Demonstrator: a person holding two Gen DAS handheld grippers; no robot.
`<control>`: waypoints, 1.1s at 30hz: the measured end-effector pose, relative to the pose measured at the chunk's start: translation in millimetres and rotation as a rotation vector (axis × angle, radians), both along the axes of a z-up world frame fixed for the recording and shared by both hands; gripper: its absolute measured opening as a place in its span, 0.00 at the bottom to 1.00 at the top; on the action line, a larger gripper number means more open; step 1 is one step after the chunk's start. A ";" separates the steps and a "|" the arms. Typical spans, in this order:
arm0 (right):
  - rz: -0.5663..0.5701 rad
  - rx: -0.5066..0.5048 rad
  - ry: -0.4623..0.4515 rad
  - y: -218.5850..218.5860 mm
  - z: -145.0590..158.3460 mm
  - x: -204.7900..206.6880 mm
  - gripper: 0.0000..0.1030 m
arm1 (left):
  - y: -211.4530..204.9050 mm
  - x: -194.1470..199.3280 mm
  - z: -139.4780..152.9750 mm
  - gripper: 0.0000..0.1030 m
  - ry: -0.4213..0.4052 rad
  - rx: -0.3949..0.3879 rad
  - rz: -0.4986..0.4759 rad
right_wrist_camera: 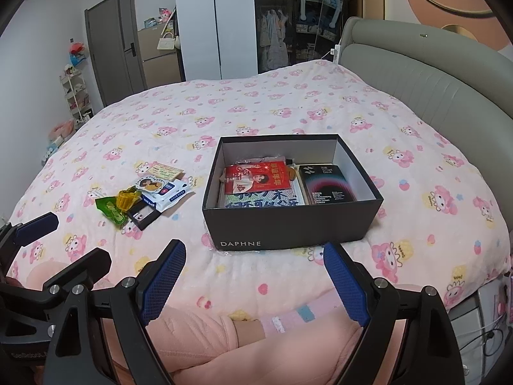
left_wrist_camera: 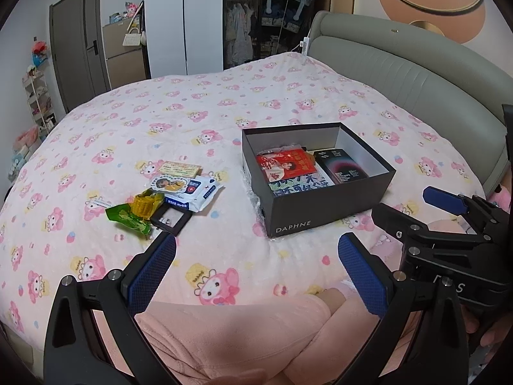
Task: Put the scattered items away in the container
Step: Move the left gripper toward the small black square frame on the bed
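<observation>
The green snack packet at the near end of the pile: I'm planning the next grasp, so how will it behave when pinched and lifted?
The green snack packet looks like thin crinkled film, so it will probably flex and droop rather than stay stiff. Its glossy surface may slip between pads. A yellow wrapped item lies partly on it and could shift or tumble when it lifts.
</observation>
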State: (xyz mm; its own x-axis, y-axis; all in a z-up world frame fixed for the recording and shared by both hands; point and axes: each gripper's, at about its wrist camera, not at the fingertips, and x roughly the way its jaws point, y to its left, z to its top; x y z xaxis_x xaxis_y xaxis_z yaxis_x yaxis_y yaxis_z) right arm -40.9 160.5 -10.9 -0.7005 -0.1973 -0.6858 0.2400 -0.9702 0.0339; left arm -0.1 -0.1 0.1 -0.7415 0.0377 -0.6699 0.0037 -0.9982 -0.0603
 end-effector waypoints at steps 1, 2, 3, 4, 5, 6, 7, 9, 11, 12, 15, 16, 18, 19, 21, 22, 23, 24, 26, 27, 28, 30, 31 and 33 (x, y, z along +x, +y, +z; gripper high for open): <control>-0.001 0.005 0.007 0.2 1.8 -1.2 0.84 | -1.3 -0.9 1.3 0.99 0.000 0.000 -0.001; -0.003 0.011 0.013 0.3 3.6 -2.4 0.84 | -2.6 -1.7 2.5 0.99 0.000 0.000 -0.002; -0.004 0.016 0.020 0.5 5.4 -3.6 0.84 | -3.9 -2.6 3.8 0.99 0.000 0.000 -0.003; -0.005 0.021 0.026 0.6 7.2 -4.8 0.84 | -5.2 -3.5 5.0 0.99 0.001 0.000 -0.004; -0.006 0.026 0.033 0.8 9.0 -6.0 0.84 | -6.5 -4.4 6.2 0.99 0.001 0.000 -0.005; -0.008 0.032 0.040 0.9 10.8 -7.3 0.84 | -7.8 -5.2 7.5 0.99 0.001 0.000 -0.006; -0.009 0.037 0.046 1.1 12.6 -8.5 0.84 | -9.1 -6.1 8.7 0.99 0.001 -0.001 -0.007; -0.008 0.046 0.062 -0.6 16.3 -7.7 0.84 | -10.0 -7.4 11.1 0.99 0.004 -0.005 -0.007; -0.001 0.054 0.073 -6.8 19.2 -4.8 0.84 | -5.0 -7.6 13.5 0.99 0.017 -0.029 -0.001; 0.005 0.056 0.073 -10.4 19.9 -6.9 0.84 | -5.7 -8.6 16.7 0.99 0.018 -0.027 0.001; 0.033 0.046 0.075 -17.4 21.3 -12.1 0.84 | -14.6 -12.7 18.0 0.99 0.012 -0.003 0.007; 0.044 0.044 0.079 -19.2 21.3 -12.9 0.84 | -17.7 -13.8 17.4 0.99 0.009 0.004 0.010; 0.076 0.036 0.082 -25.7 21.4 -17.1 0.84 | -25.2 -15.7 16.0 0.99 0.004 0.020 0.021; 0.102 0.022 0.079 -29.9 20.7 -20.2 0.84 | -30.6 -16.5 15.0 0.99 0.000 0.032 0.027; 0.166 -0.012 0.067 -39.0 18.5 -28.3 0.84 | -41.4 -17.4 12.6 0.99 -0.006 0.050 0.048; 0.188 -0.023 0.058 -44.4 17.2 -32.5 0.84 | -48.2 -17.8 10.3 0.99 -0.010 0.051 0.065; 0.206 -0.029 0.050 -50.5 16.0 -36.4 0.84 | -55.0 -18.0 7.7 0.98 -0.015 0.050 0.082; 0.227 -0.027 0.046 -59.5 13.8 -40.9 0.84 | -63.1 -18.8 4.6 0.97 -0.023 0.053 0.101; 0.260 -0.017 0.040 -77.6 7.5 -46.8 0.84 | -80.5 -21.3 -1.7 0.96 -0.039 0.070 0.133; 0.277 -0.015 0.031 -86.3 4.3 -51.3 0.84 | -89.5 -22.9 -5.0 0.92 -0.047 0.080 0.151; 0.293 -0.014 0.020 -95.1 1.0 -56.2 0.84 | -99.7 -25.4 -8.7 0.89 -0.055 0.093 0.172; 0.322 -0.010 -0.006 -112.7 -6.2 -66.8 0.84 | -118.2 -31.8 -16.5 0.83 -0.078 0.114 0.217; 0.334 -0.005 -0.021 -121.6 -10.4 -72.7 0.84 | -127.1 -35.7 -20.6 0.83 -0.091 0.124 0.238; 0.362 -0.008 -0.049 -140.1 -19.6 -83.4 0.84 | -147.3 -46.6 -30.6 0.78 -0.113 0.159 0.286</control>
State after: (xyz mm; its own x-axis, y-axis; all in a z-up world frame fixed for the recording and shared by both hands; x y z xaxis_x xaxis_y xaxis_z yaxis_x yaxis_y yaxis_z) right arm -124.3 20.4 -30.5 -0.5508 -0.4319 -0.7142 0.5658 -0.8223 0.0609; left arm -46.7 -147.4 -30.5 -0.6584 -0.0507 -0.7510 0.2978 -0.9339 -0.1979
